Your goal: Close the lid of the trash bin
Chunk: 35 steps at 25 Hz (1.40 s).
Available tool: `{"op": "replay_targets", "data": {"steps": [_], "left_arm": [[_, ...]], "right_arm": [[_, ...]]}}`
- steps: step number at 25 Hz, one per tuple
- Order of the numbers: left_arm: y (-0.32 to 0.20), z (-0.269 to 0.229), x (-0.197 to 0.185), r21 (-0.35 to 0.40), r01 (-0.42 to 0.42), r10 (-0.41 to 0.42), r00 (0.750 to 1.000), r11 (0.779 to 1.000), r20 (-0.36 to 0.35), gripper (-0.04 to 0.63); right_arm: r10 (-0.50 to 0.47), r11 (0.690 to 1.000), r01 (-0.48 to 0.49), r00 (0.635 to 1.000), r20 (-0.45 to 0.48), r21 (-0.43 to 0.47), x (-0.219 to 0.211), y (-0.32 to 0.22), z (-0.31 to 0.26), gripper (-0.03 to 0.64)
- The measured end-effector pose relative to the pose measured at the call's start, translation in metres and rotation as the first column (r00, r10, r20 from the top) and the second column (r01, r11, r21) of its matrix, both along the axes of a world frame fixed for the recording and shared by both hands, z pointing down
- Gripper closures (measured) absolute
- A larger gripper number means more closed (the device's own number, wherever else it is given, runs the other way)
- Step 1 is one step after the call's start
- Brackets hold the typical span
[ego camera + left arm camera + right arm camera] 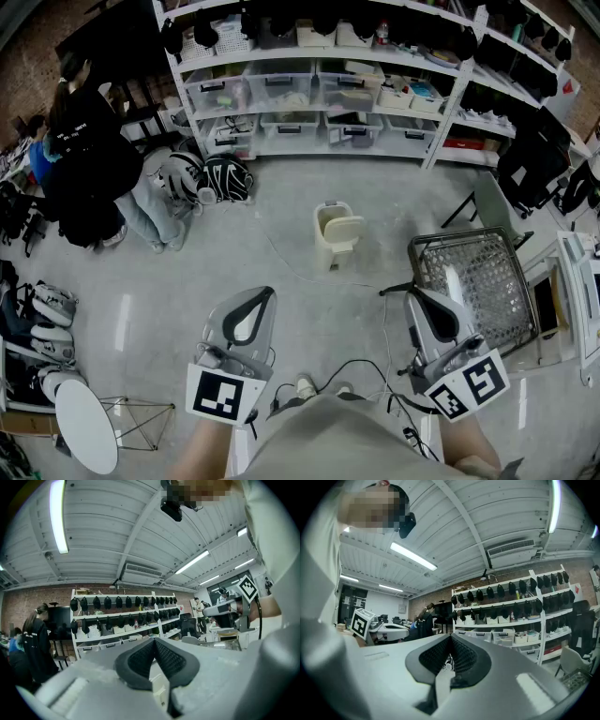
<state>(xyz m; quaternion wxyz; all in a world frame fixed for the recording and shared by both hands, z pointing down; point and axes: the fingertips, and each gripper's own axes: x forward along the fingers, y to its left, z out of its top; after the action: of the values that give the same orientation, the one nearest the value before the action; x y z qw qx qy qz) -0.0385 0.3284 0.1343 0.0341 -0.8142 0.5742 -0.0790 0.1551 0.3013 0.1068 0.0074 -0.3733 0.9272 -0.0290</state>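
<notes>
Two hand-held grippers are being held low and close to the body: the left gripper (267,296) and the right gripper (413,294), each with its jaws pressed together on nothing. The small cream plastic trash bin (328,217) is being left open on the grey floor (169,281), well ahead and between them, with its cream lid (346,234) hanging at the near side. The lid is being judged light, stiff and smooth. Its free edge is probably best pinched or nudged gently, since the bin could tip.
</notes>
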Motion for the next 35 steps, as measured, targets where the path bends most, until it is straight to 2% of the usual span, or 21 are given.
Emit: {"op": "replay_targets", "data": {"steps": [6,22,29,35], "left_arm": [[-0.012,0.002,-0.002,0.012,0.030,-0.030,0.999,0.999,-0.015,0.593],[-0.054,0.028,-0.008,-0.043,-0.019,0.018,1.000,0.999,-0.019,0.592],[-0.099,0.037,-0.016,-0.081,-0.013,0.013,1.000,0.997,-0.004,0.593],[-0.158,0.041,-0.019,-0.106,0.003,-0.002,1.000,0.994,0.001,0.593]], "right_arm": [[0.010,1.000,-0.010,1.000,0.016,-0.013,0.007,-0.011,0.006,0.614],[0.081,0.994,-0.081,0.997,-0.007,-0.075,0.006,-0.050,0.037,0.614],[0.060,0.993,-0.061,0.998,-0.018,-0.105,-0.004,-0.098,0.049,0.614],[0.037,0.993,-0.038,0.999,-0.011,-0.112,-0.011,-0.165,0.053,0.614]]}}
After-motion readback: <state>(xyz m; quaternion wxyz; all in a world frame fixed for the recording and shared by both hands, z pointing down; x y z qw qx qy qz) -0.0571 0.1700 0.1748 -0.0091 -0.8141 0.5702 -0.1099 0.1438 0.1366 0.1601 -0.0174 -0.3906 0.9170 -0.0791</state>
